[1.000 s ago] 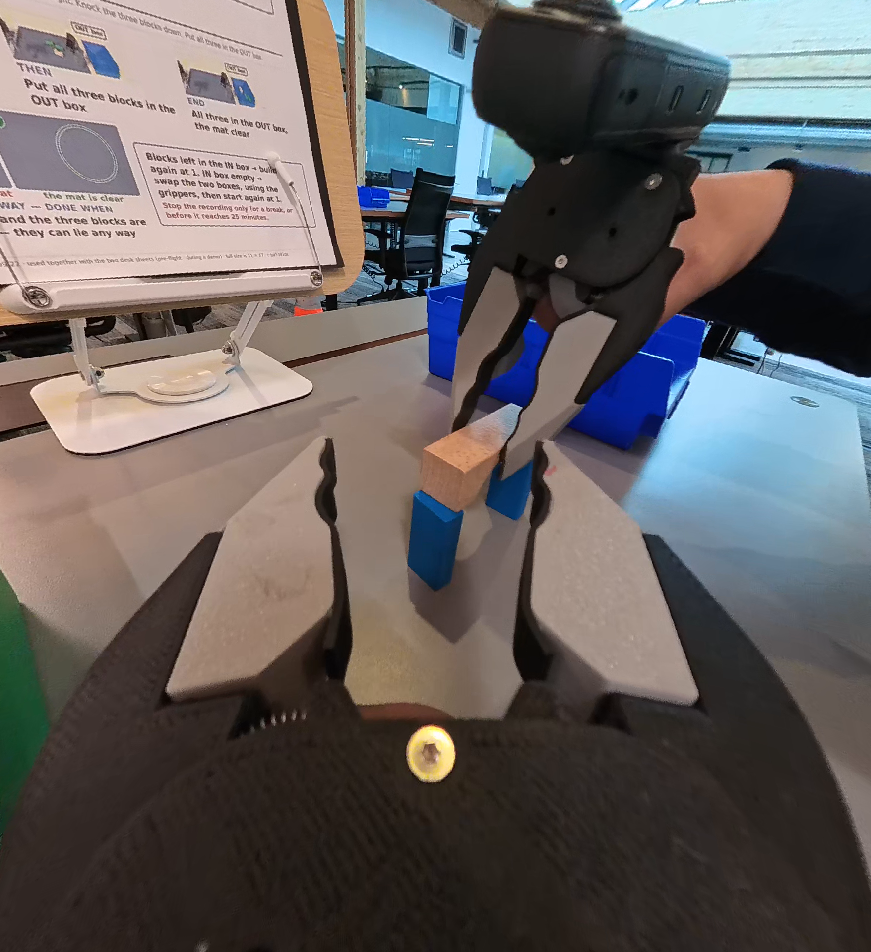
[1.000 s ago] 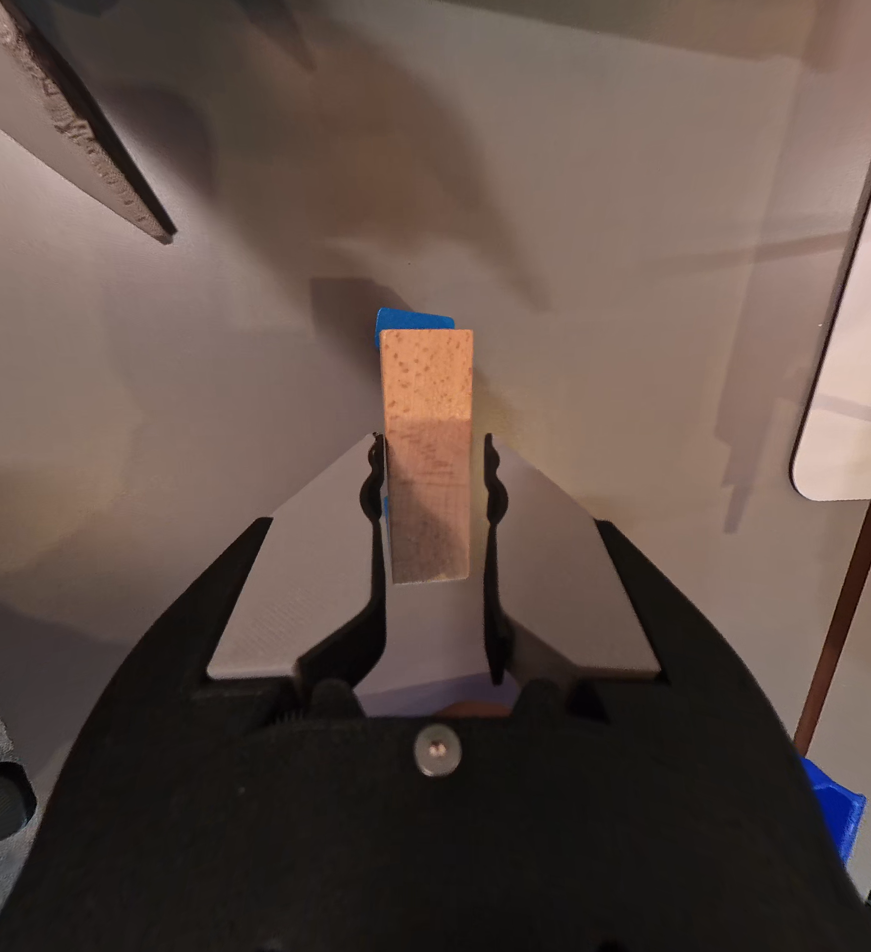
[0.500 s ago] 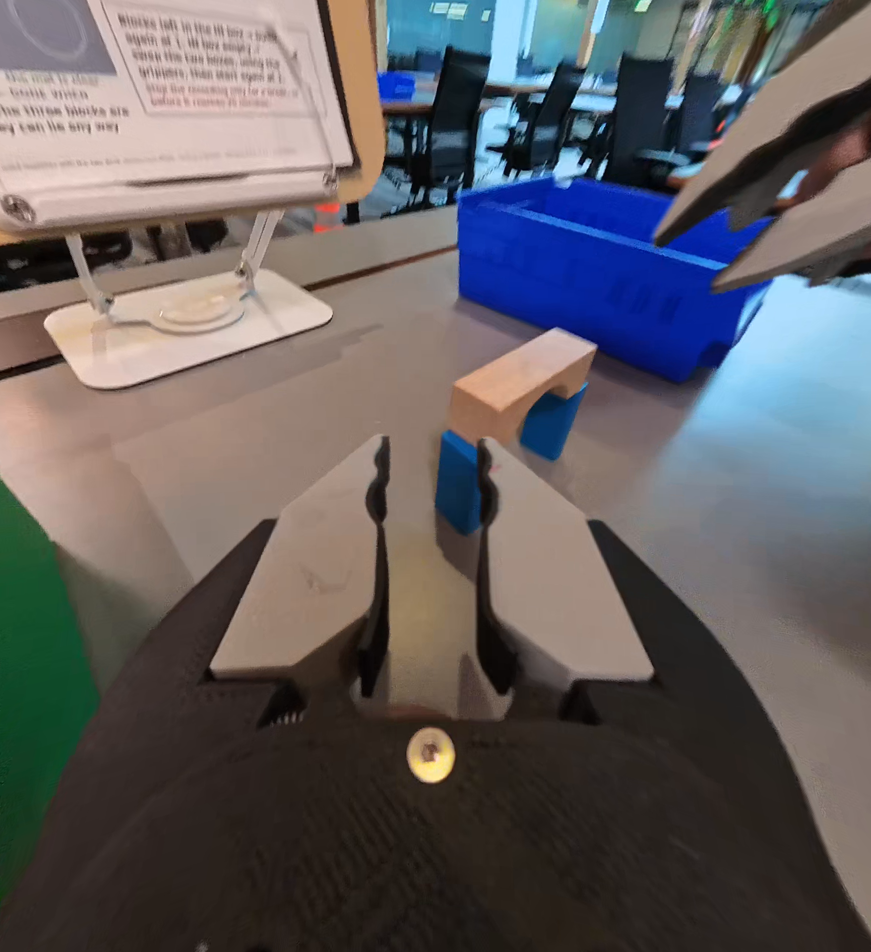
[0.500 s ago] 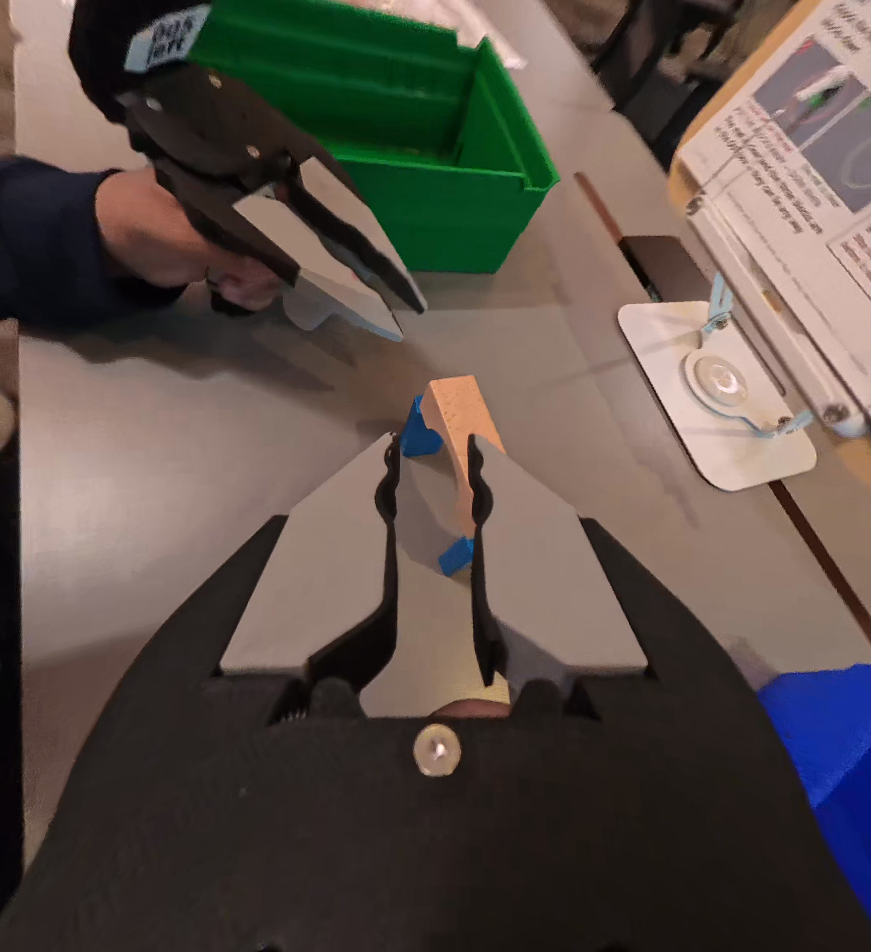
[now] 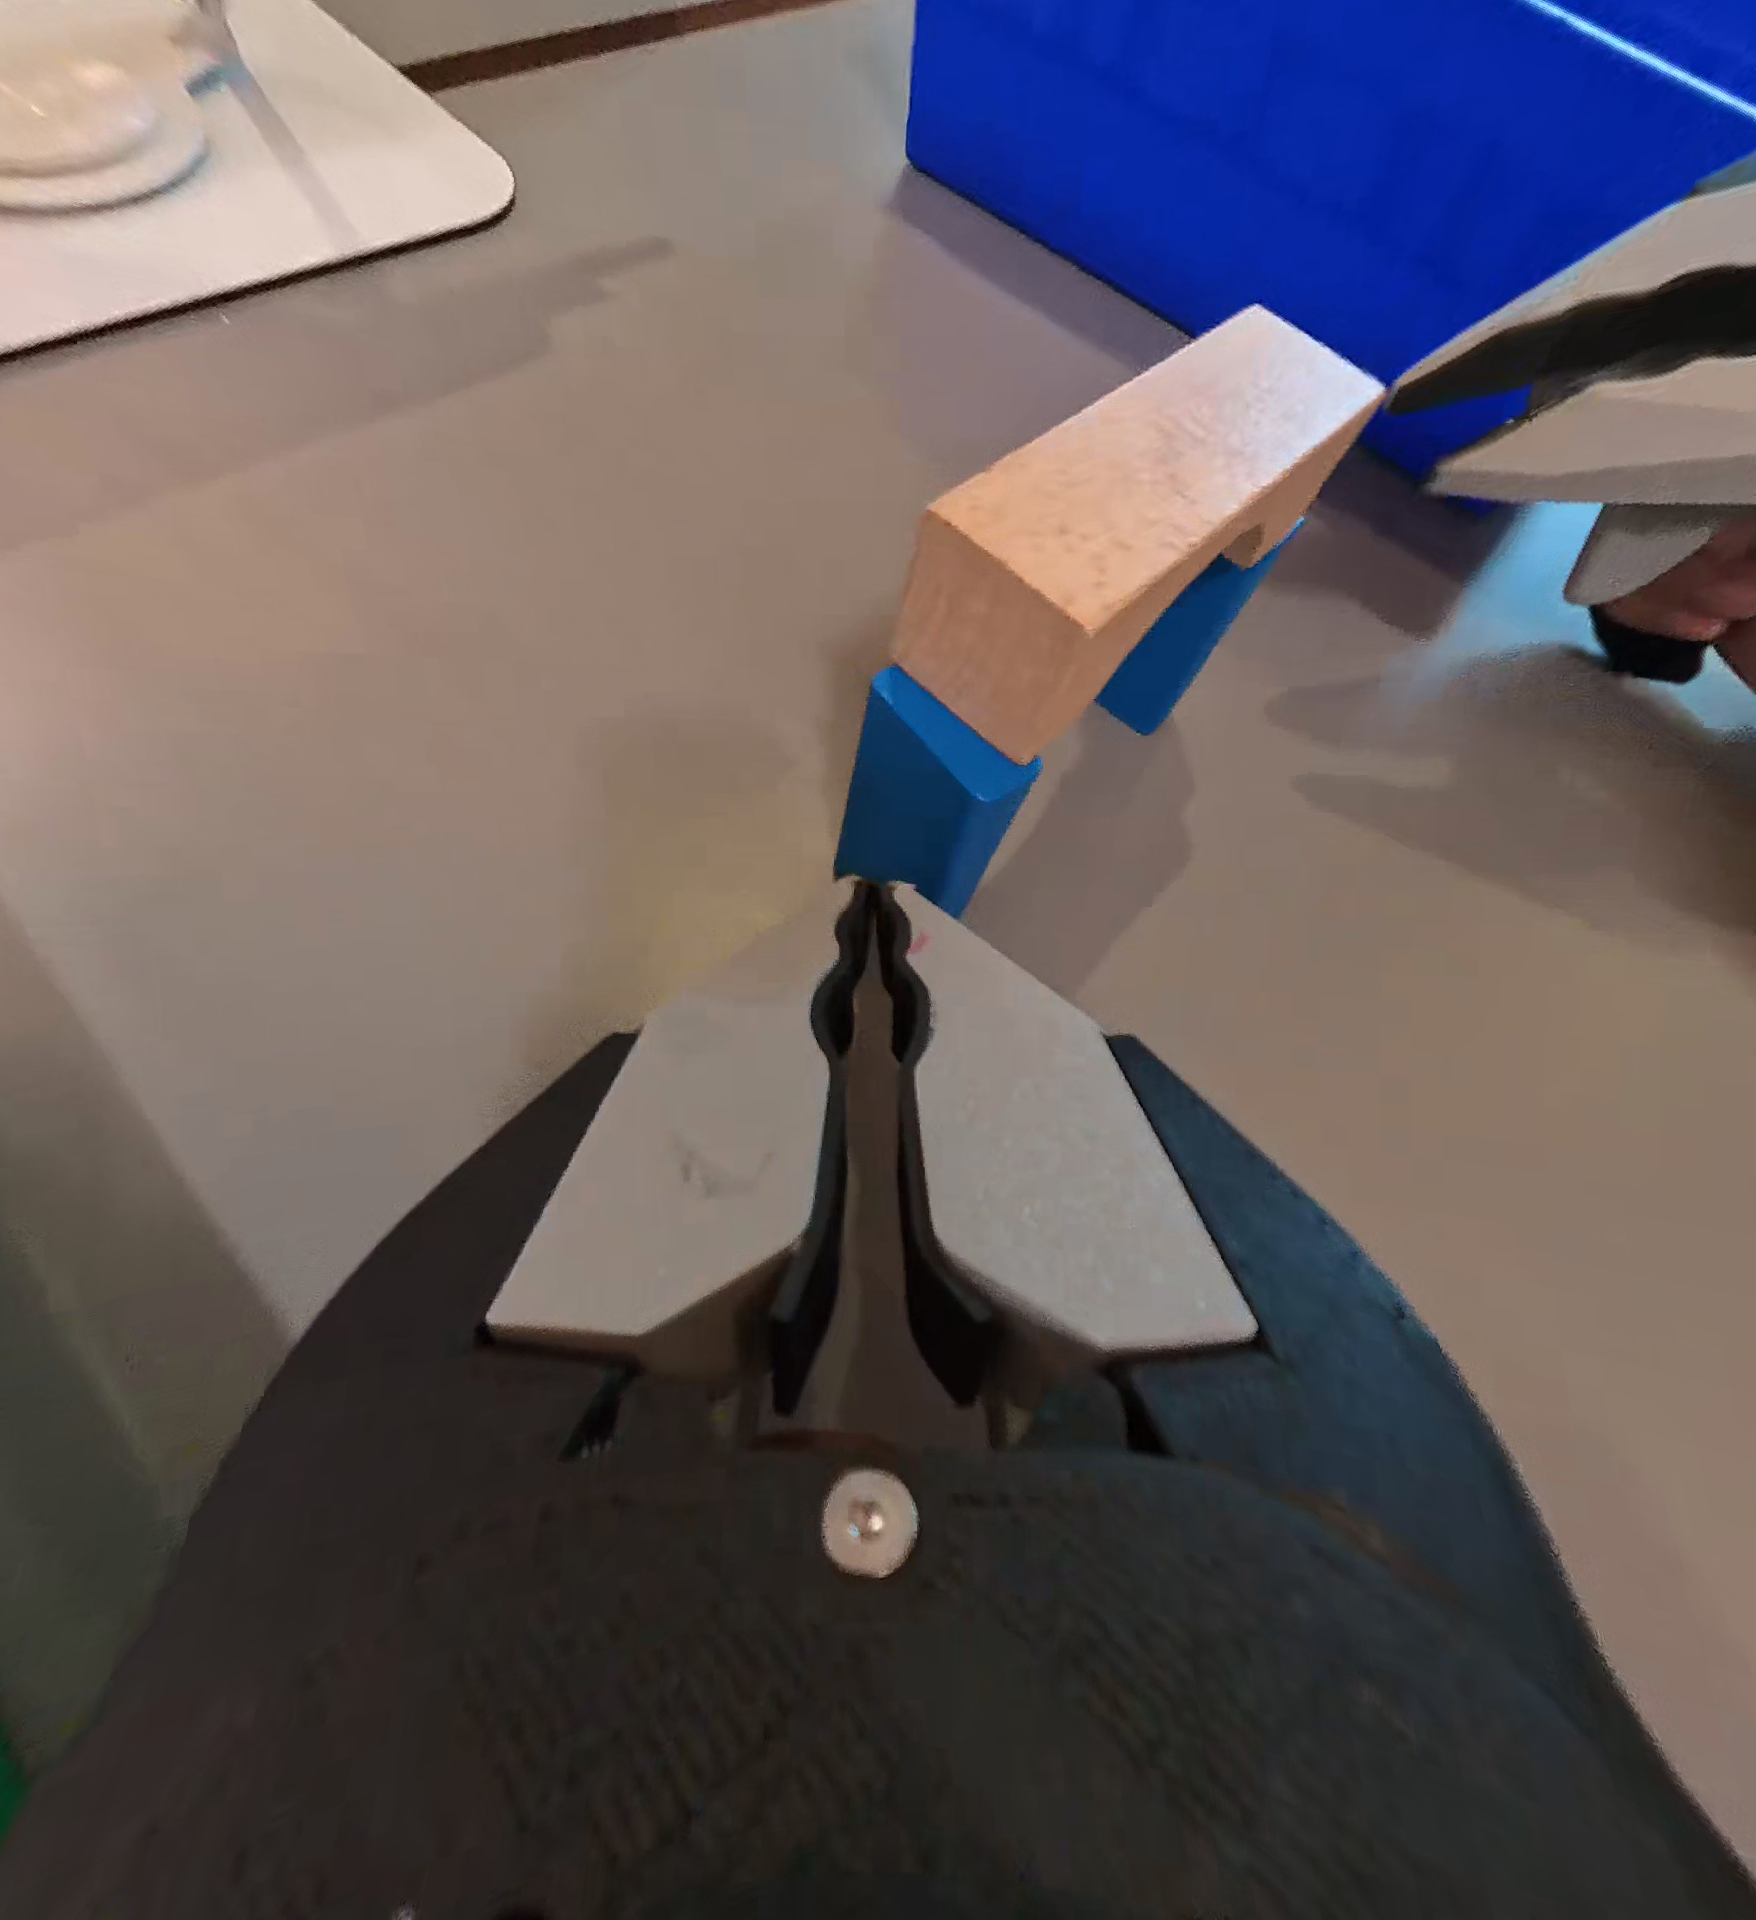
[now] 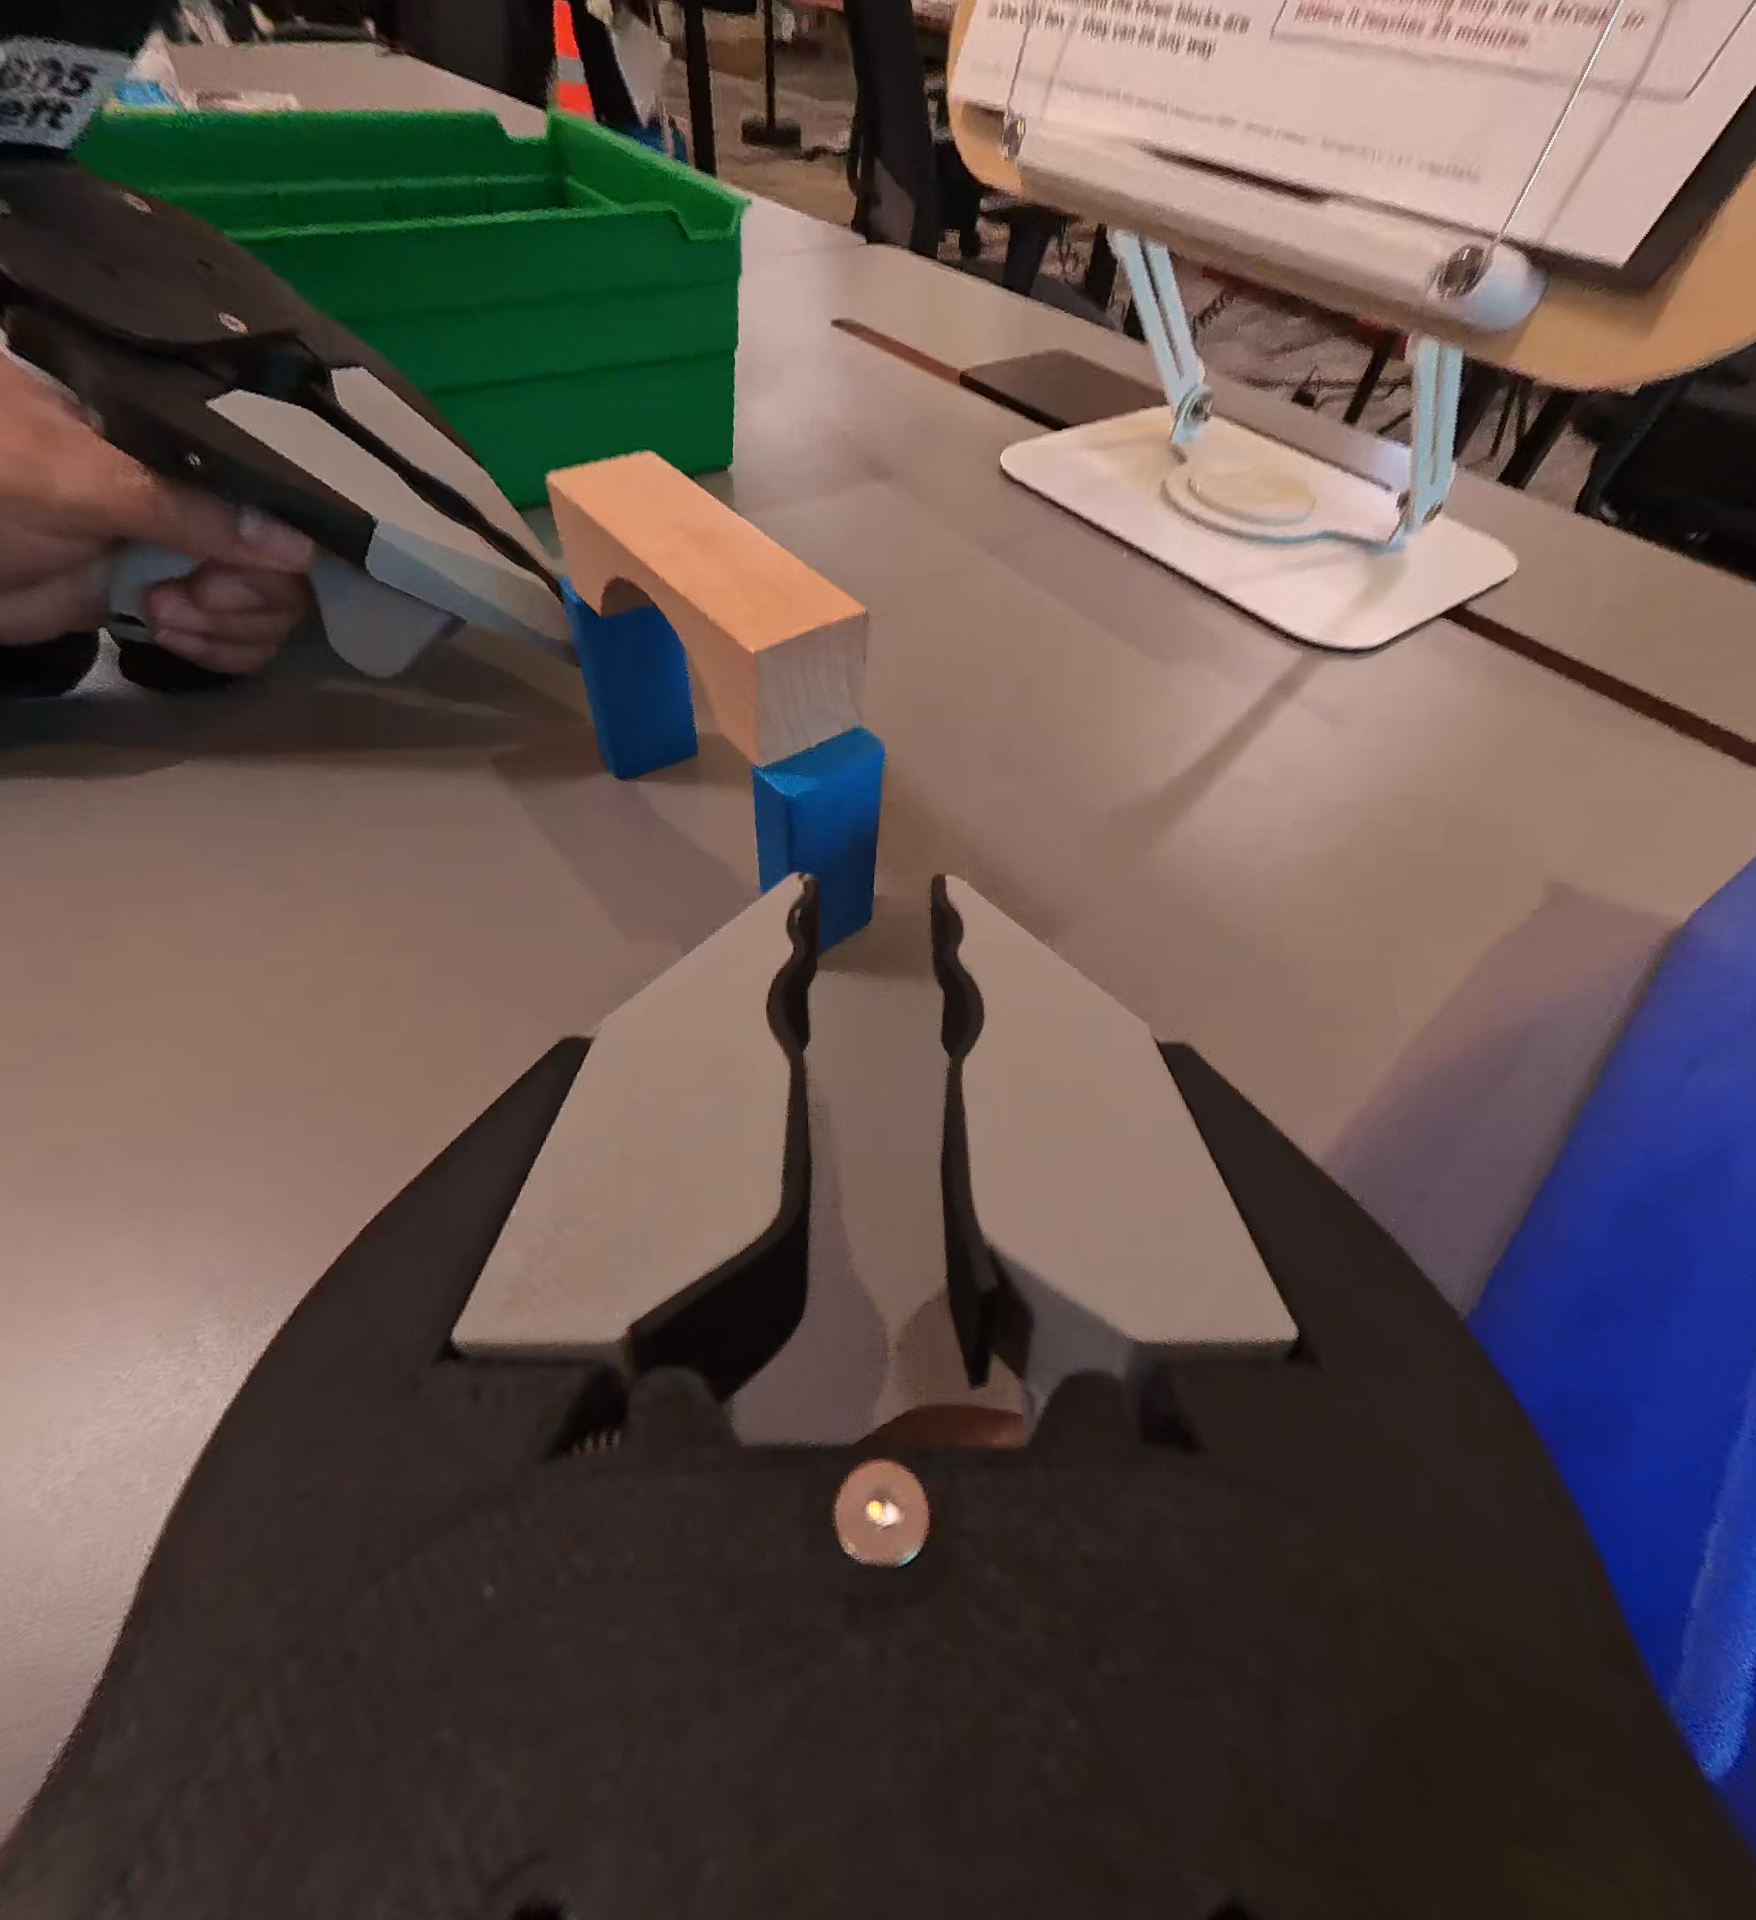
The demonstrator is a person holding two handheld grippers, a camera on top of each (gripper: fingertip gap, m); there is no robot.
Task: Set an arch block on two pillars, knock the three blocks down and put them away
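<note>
A wooden arch block (image 5: 1134, 499) rests across two blue pillars on the grey table and looks slightly askew. My left gripper (image 5: 874, 896) is shut and empty, its tips against the near blue pillar (image 5: 931, 810). The other pillar (image 5: 1186, 634) stands behind it. My right gripper (image 6: 869, 894) is narrowly open and empty, low on the table just in front of its near pillar (image 6: 822, 821). In the right wrist view the arch (image 6: 708, 592) spans to the far pillar (image 6: 635, 686), where the left gripper (image 6: 552, 592) touches. The right gripper (image 5: 1404, 390) also shows beside the arch's far end.
A blue box (image 5: 1321, 156) stands behind the blocks and also shows at the right edge of the right wrist view (image 6: 1705, 1247). A green box (image 6: 438, 270) sits behind the left gripper. A white document stand (image 6: 1258, 530) holds a sheet at the back. Left tips to right tips: about 15 cm. Between my left fingertips and the wooden arch block (image 5: 1134, 499) there is roughly 7 cm. Look for it in the right wrist view (image 6: 637, 501) too.
My right gripper let go of the arch, lifted away and came down low in front of one pillar. My left gripper shut and moved forward against the other pillar.
</note>
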